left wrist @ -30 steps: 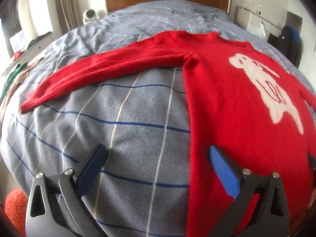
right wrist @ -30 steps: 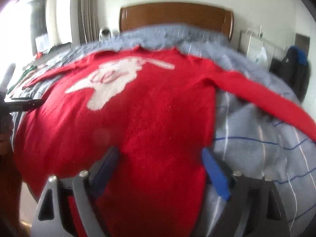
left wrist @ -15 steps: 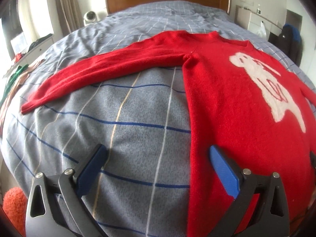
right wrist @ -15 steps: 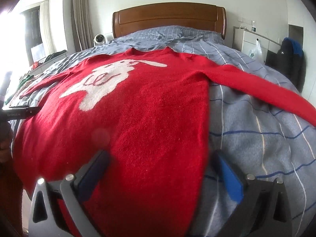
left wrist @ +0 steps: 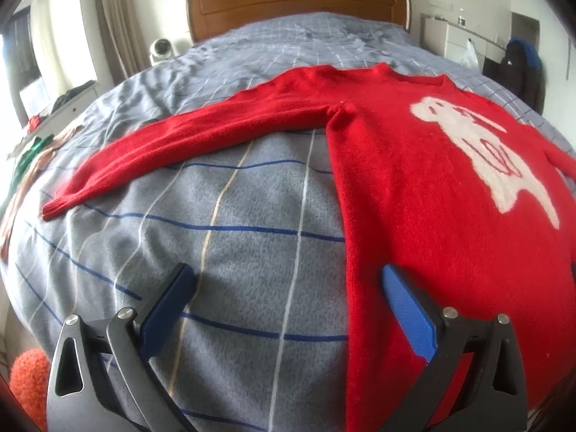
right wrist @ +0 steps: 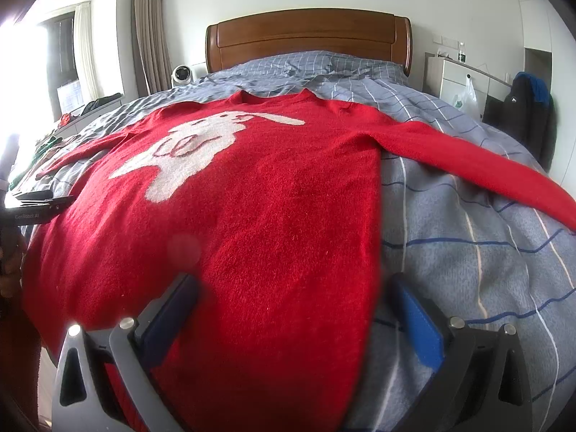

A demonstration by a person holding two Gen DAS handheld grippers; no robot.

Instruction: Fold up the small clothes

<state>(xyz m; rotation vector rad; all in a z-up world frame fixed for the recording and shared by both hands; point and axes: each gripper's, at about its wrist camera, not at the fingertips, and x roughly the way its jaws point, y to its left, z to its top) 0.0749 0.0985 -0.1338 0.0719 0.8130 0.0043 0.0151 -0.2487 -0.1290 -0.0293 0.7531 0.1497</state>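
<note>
On the bed: the red sweater (left wrist: 414, 194) lies flat and face up on the grey checked blanket (left wrist: 223, 244), neck towards the wooden headboard (left wrist: 298, 0), both sleeves spread out to the sides.
Front: a white animal figure (right wrist: 190, 154) is knitted into the chest.
How it handles: I judge it soft, fuzzy and light; it should drape and sag when I lift it, and the knit may cling to the fleecy blanket rather than slide.
Where I take hold: the long left sleeve (left wrist: 187, 144), near its cuff, looks the easiest first grip; the lower corners by the hem also lie close under my fingers.
Left gripper (left wrist: 288, 302): my jaws stand wide apart and empty, one blue pad over the blanket, the other over the sweater's side edge.
Right gripper (right wrist: 295, 309): also spread wide, holding nothing, straddling the sweater's other side edge near the hem.
Writing: at the left edge of the right wrist view, the other gripper's body carries small pale lettering (right wrist: 27, 217), too small for me to read surely.
Around: a bedside cabinet (right wrist: 457, 79) and a dark jacket (right wrist: 532, 108) stand to the right.
</note>
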